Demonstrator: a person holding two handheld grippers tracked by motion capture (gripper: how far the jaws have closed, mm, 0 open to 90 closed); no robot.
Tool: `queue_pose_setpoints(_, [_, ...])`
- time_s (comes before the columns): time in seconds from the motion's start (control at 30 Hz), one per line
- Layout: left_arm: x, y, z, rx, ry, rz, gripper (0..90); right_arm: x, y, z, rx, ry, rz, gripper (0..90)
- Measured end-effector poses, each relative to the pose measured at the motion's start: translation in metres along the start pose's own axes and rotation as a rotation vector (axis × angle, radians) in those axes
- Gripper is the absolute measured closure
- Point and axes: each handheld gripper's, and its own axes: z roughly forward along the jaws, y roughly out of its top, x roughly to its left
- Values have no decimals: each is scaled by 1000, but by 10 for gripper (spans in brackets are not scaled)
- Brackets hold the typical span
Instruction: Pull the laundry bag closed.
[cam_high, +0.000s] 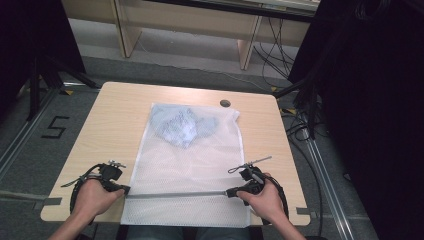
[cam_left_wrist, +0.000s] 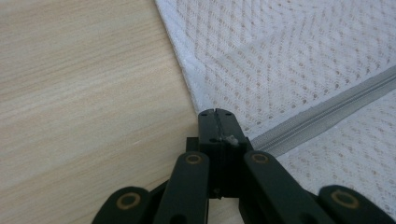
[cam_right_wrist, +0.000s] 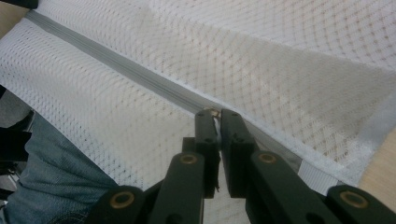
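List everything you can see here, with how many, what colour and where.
White mesh laundry bag: one, white, flat on the table's middle, near edge overhanging.
Pale blue crumpled garment: one, inside the bag's far end.
Grey zipper: one, across the bag's near end.
Light wooden table: one, centre.
Small dark round hole: one, table's far edge.
Left gripper: black, shut on the zipper's left end.
Right gripper: black, shut on the zipper pull near its right end.

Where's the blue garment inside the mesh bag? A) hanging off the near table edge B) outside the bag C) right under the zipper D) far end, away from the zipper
D: in the high view the blue garment sits bunched at the far end of the mesh bag, well apart from the zipper near the person.
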Motion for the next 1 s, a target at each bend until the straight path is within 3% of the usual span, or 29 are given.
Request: queue_pose_setpoints(1.0, [0, 0, 0, -1, -2, 2, 899, -16, -7, -10, -22, -18, 38, 870])
